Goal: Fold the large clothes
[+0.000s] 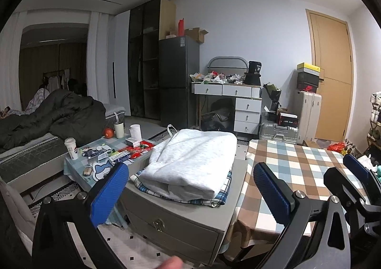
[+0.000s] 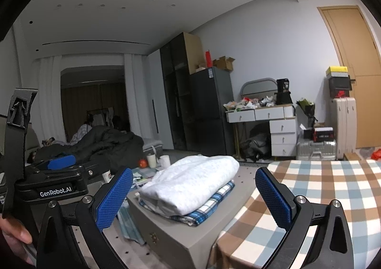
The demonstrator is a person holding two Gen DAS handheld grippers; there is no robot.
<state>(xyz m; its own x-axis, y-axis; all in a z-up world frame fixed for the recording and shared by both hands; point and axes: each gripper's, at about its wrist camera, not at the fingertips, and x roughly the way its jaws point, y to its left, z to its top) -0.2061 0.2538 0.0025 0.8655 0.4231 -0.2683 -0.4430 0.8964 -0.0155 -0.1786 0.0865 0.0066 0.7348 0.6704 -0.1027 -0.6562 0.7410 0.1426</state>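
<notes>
A folded white garment [image 1: 190, 161] lies on top of a folded blue plaid garment [image 1: 221, 197] on a grey drawer cabinet [image 1: 171, 223]. The stack also shows in the right wrist view [image 2: 190, 185]. My left gripper [image 1: 190, 188] is open and empty, held in front of the stack, apart from it. My right gripper [image 2: 194, 195] is open and empty, also short of the stack. The right gripper shows at the right edge of the left wrist view [image 1: 357, 173]. The left gripper shows at the left of the right wrist view [image 2: 59, 169].
A table with a brown and blue checked cloth [image 1: 297, 173] stands right of the cabinet. A low table with cups and clutter [image 1: 107, 150] is to the left, a bed with a dark duvet [image 1: 52, 116] behind it. A white desk [image 1: 228, 102], suitcases and a door are at the back.
</notes>
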